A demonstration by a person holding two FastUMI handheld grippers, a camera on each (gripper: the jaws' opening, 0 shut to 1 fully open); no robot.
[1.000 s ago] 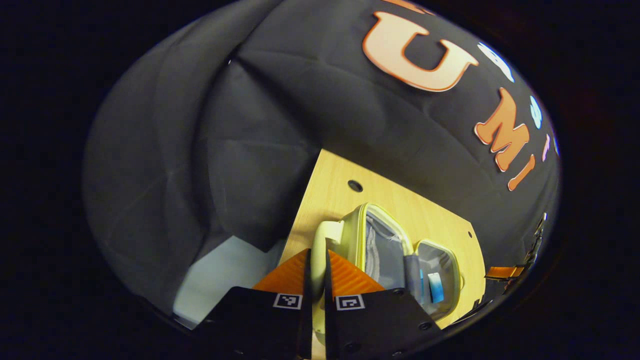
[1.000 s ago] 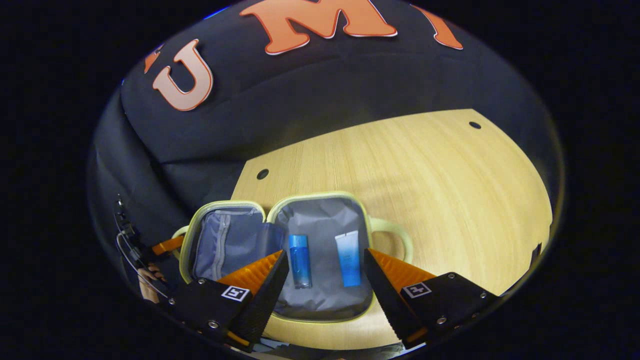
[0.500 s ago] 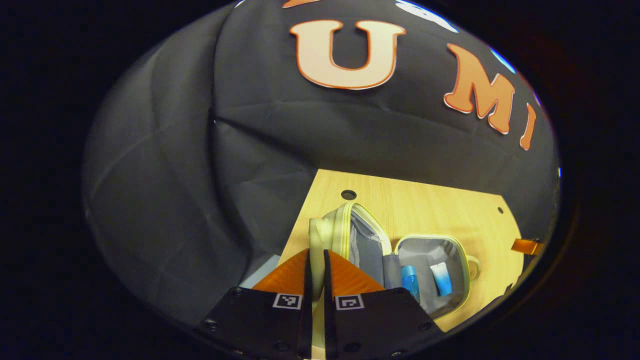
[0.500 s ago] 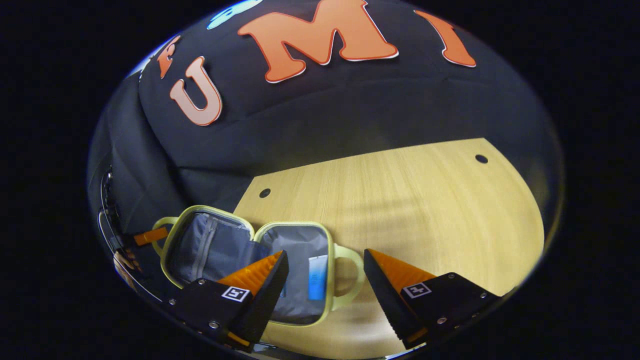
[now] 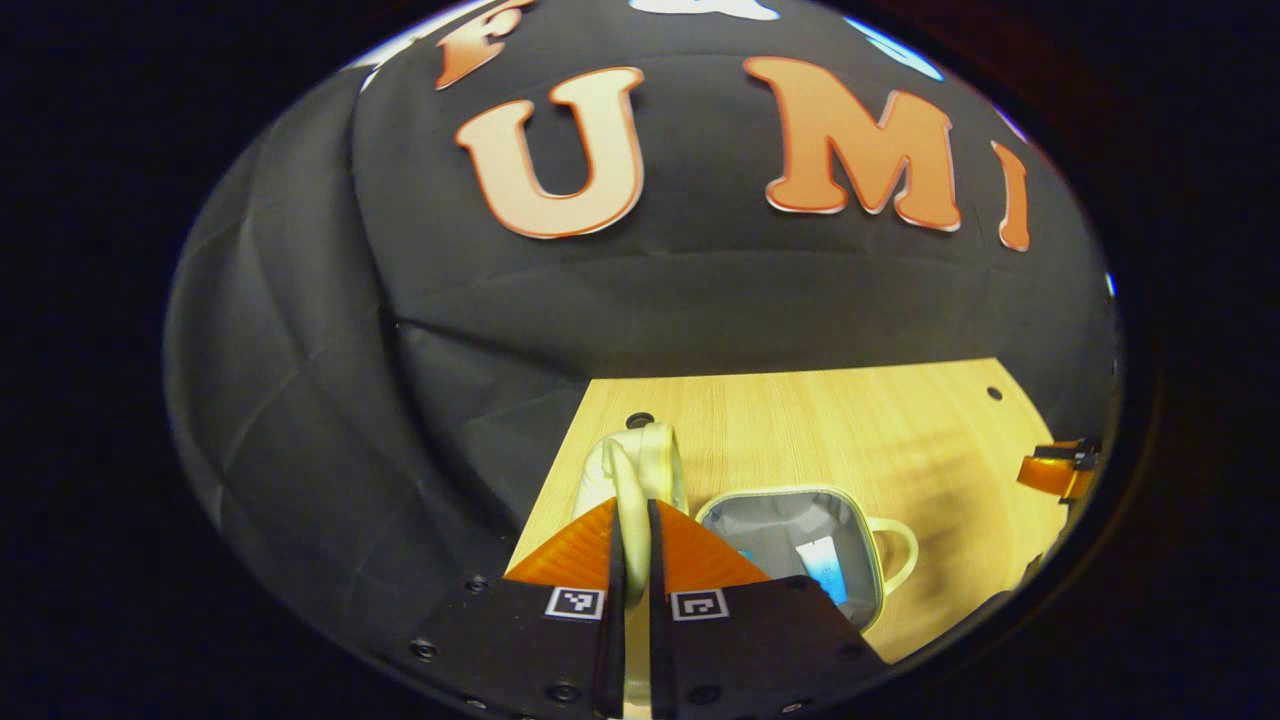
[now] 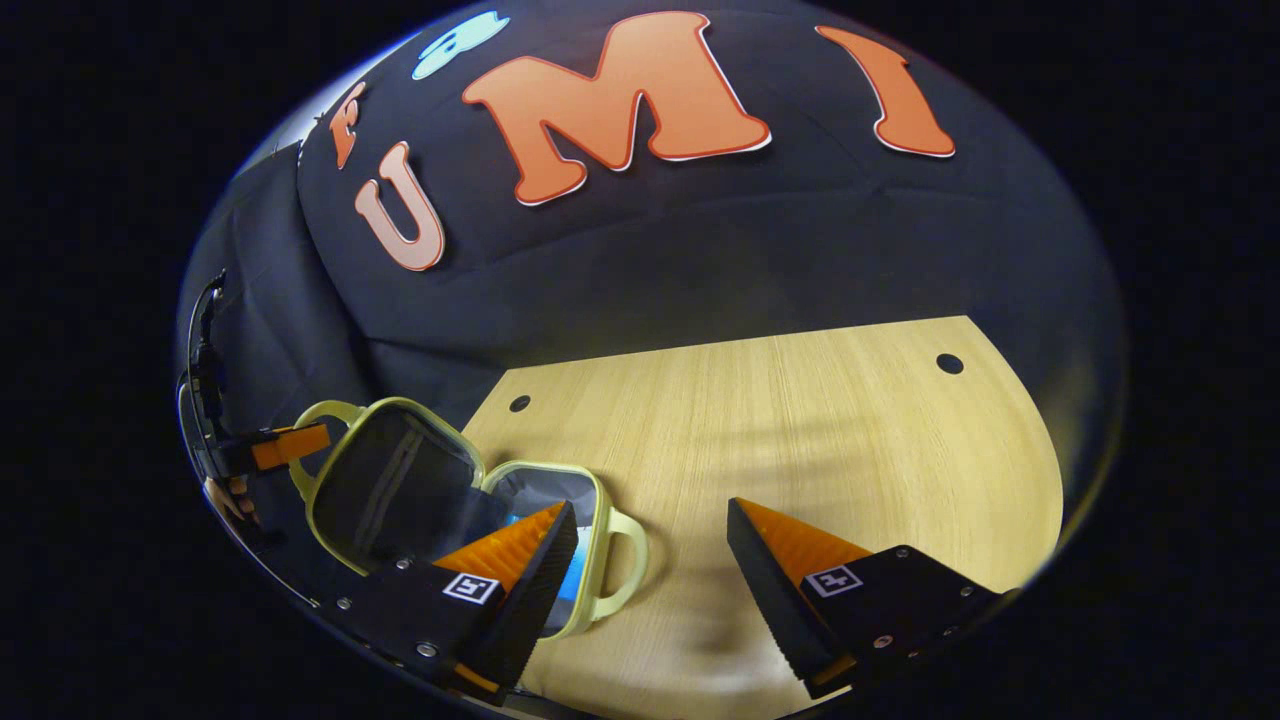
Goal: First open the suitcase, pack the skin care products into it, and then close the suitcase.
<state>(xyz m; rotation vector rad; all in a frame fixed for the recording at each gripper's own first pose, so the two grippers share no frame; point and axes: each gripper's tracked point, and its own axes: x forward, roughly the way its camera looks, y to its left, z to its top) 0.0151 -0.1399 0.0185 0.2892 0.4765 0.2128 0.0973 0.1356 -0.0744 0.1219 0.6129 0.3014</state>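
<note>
Here the small pale yellow-green zip suitcase with a grey lining [image 5: 800, 530] lies on the light wooden tabletop [image 5: 850, 430], near its left front corner. Its lid half [image 6: 385, 485] stands raised, tilted up from the base half [image 5: 790, 520], which lies flat on the wood with its looped handle [image 5: 895, 550] pointing away from the hinge.

In the left gripper view the left gripper [image 5: 632, 545] has its two fingers pressed together on the pale looped handle of the lid [image 5: 632, 470], which runs up between them from the bottom of the view. Inside the base half a white-and-blue skin care tube [image 5: 822, 568] lies on the grey lining; a sliver of a second blue item beside it is mostly hidden by the gripper's finger, so what it is cannot be told.

In the right gripper view the right gripper [image 6: 650, 540] has its fingers spread wide apart, with bare tabletop between them; it is just beside the base half's handle and holds nothing. Farther off at the left edge of that view, the left gripper touches the lid's handle, with part of a hand [image 6: 225, 495] below it. At the far right edge of the left gripper view a finger of the other gripper shows.
</note>
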